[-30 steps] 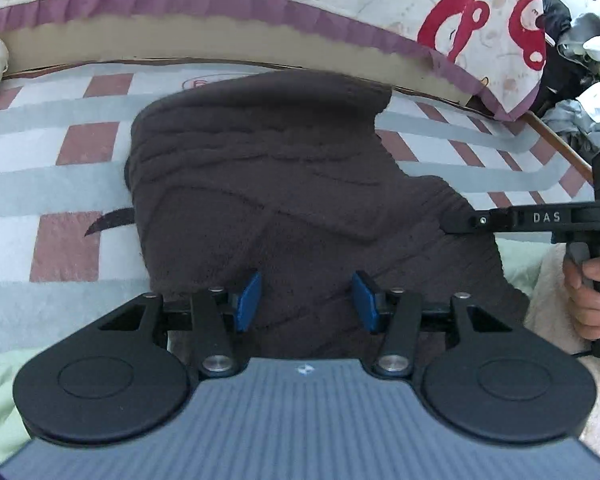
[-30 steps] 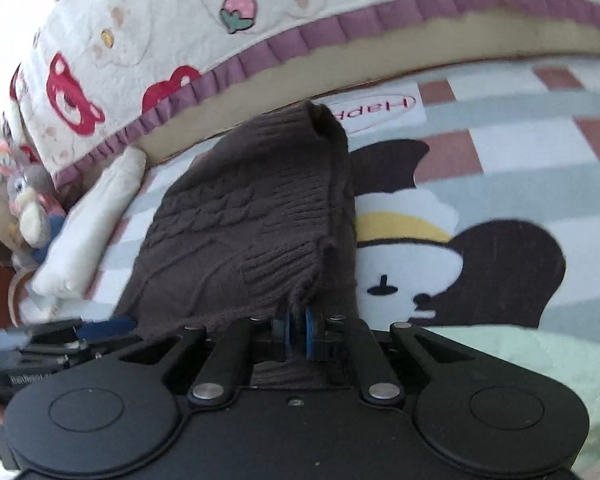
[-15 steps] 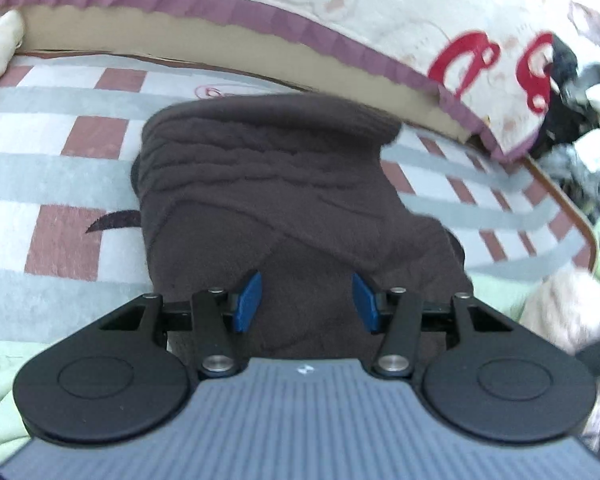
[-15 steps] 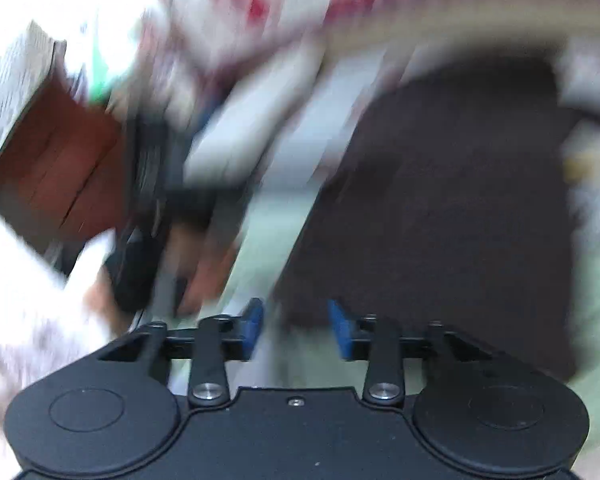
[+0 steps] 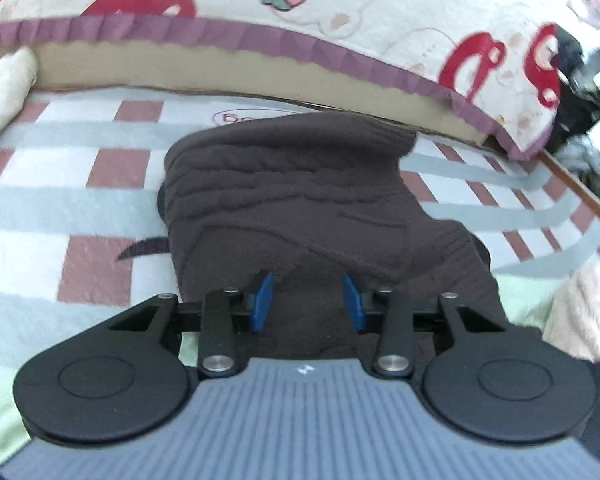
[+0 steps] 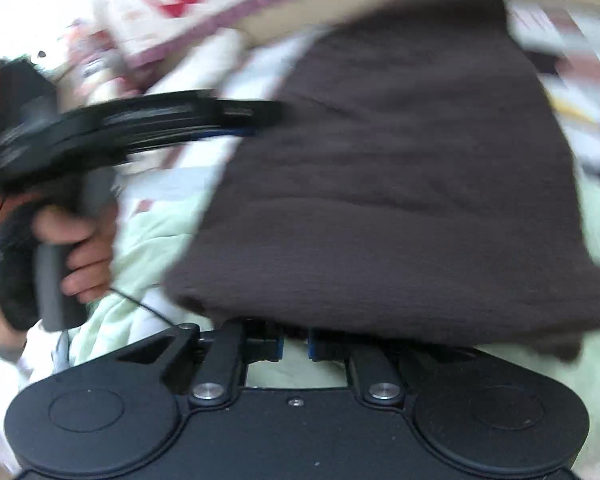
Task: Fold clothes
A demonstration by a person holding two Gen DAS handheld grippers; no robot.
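**Desk:** Where is the sweater at this moment?

**Operator:** The brown knitted sweater [image 5: 292, 184] lies flat on the bed, on the checked blanket [image 5: 80, 216] with pink squares and grey stripes. Its far edge is close under the quilt [image 5: 340, 8] with red bears and a purple frill. The near edge lies on a pale green sheet [image 6: 152, 240].

**Desk:** What do I write for your left gripper?

**Operator:** My left gripper [image 5: 307, 280] points down at the near part of the sweater. Its jaws are closing, but the blue pads [image 5: 264, 300] are apart. The brown knit fills the space between them, and I see no pad pressing on it. In the right camera, a hand [image 6: 80, 252] holds the grey handle of this gripper, and its tip is at the left side of the sweater. That picture is blurred.

**Desk:** And the right one?

**Operator:** My right gripper [image 6: 295, 334] is at the near hem. Its jaws are closing, with only a narrow gap left. Lower in the gap I see green sheet. The hem hangs over the tips and hides them, so I cannot tell if cloth is pinched there.
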